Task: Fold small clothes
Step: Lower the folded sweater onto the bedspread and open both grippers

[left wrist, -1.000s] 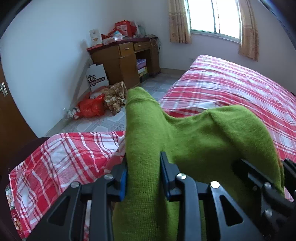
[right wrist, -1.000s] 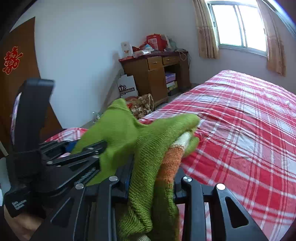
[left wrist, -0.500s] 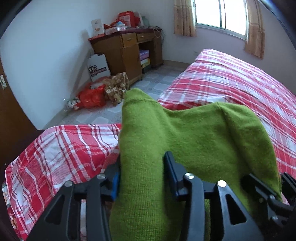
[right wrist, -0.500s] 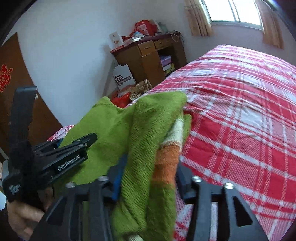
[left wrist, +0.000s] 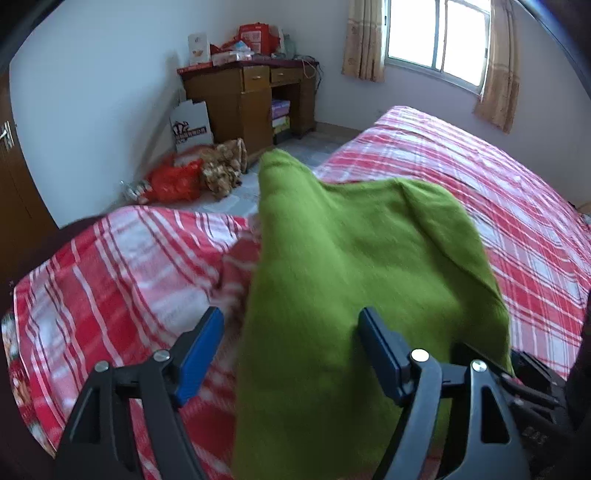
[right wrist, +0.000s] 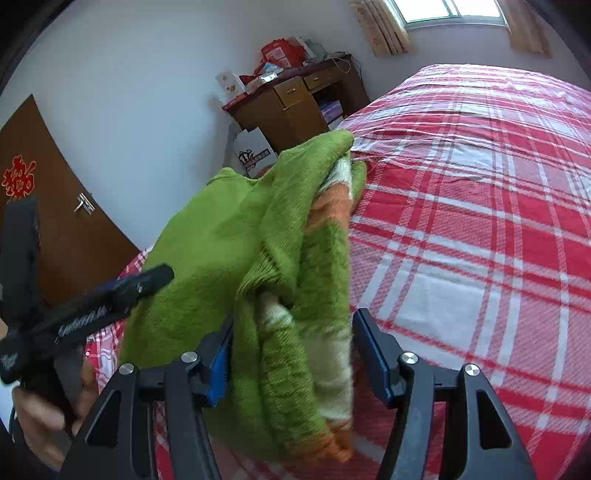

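Green knit garment [left wrist: 354, 280] hung above the plaid bed [right wrist: 480, 229], left gripper [left wrist: 291, 350] and right gripper [right wrist: 291, 350] both spread with cloth loose between fingers; risk judged: unpinched folds slipping down and undoing the fold

White walls, curtained window [left wrist: 441, 35], wooden desk [left wrist: 255, 99], perhaps tiled floor [left wrist: 314, 147].

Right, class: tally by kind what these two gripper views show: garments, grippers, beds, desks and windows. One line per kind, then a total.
Green knitted garment: 1
Grippers: 2, the left gripper and the right gripper
Bed: 1
Desk: 1
Window: 1
Total: 6
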The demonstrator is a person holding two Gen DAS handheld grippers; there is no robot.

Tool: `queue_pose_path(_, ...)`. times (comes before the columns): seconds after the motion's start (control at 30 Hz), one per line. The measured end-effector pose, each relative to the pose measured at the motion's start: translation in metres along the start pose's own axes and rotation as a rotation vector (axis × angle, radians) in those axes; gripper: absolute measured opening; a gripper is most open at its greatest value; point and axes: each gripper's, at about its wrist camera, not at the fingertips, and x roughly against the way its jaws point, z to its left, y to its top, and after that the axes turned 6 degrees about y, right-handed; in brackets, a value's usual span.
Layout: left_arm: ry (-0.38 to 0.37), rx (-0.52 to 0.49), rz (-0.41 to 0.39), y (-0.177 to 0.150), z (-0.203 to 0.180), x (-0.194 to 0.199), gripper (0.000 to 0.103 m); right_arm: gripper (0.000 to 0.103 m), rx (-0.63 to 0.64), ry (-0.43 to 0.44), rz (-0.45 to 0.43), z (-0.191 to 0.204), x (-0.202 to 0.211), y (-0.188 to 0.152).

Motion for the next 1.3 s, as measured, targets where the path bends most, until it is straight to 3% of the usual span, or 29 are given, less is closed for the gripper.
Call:
queue_pose_path(0.1, 0.012, -0.005, 0.007, -0.004, -0.005, -0.005, 0.08, 0.06, 0.025, -0.024, 0.036, 0.009, -0.005, -0.004)
queue_pose_path(0.2, 0.008, 0.009, 0.02, -0.004, -0.004, -0.006, 0.079, 0.04, -0.01, -0.016, 0.076, 0.013, -0.005, -0.005)
queue_pose_path(0.27, -0.015, 0.007, 0.031, -0.003, -0.003, -0.003, 0.065, 0.032, -0.115, 0.032, 0.086, 0.008, -0.002, -0.007)
queue_pose_path(0.33, -0.005, -0.016, 0.03, -0.003, -0.005, 0.003, 0.059, 0.029, -0.227, 0.113, 0.092, 0.0, 0.001, -0.011)
queue_pose_path(0.47, 0.004, -0.024, 0.034, -0.006, -0.001, 0.007, 0.057, 0.025, -0.363, 0.225, 0.103, -0.014, 0.004, -0.021)
queue_pose_path(0.57, 0.031, -0.041, 0.037, -0.01, -0.003, 0.003, 0.063, 0.024, -0.33, 0.162, 0.086, -0.019, 0.006, -0.027)
queue_pose_path(0.7, 0.112, -0.083, 0.001, -0.018, -0.006, -0.002, 0.082, 0.023, -0.191, 0.084, 0.072, -0.001, 0.005, -0.032)
queue_pose_path(0.73, 0.121, -0.078, 0.001, -0.02, -0.004, -0.001, 0.083, 0.023, -0.172, 0.064, 0.07, 0.003, 0.006, -0.032)
queue_pose_path(0.83, 0.112, -0.05, -0.011, -0.024, 0.005, 0.012, 0.083, 0.029, -0.131, 0.008, 0.051, 0.015, 0.016, -0.036)
queue_pose_path(1.03, 0.153, -0.108, -0.079, -0.043, 0.003, 0.041, 0.083, 0.03, 0.016, -0.156, -0.087, 0.061, 0.065, -0.054)
queue_pose_path(1.07, 0.143, -0.109, -0.077, -0.045, 0.004, 0.044, 0.083, 0.035, 0.032, -0.179, -0.104, 0.066, 0.071, -0.056)
queue_pose_path(1.17, 0.124, -0.104, -0.066, -0.054, 0.004, 0.054, 0.083, 0.066, 0.076, -0.245, -0.142, 0.077, 0.089, -0.058)
queue_pose_path(1.3, 0.121, -0.121, -0.079, -0.063, 0.0, 0.07, 0.083, 0.068, 0.122, -0.275, -0.177, 0.086, 0.112, -0.066)
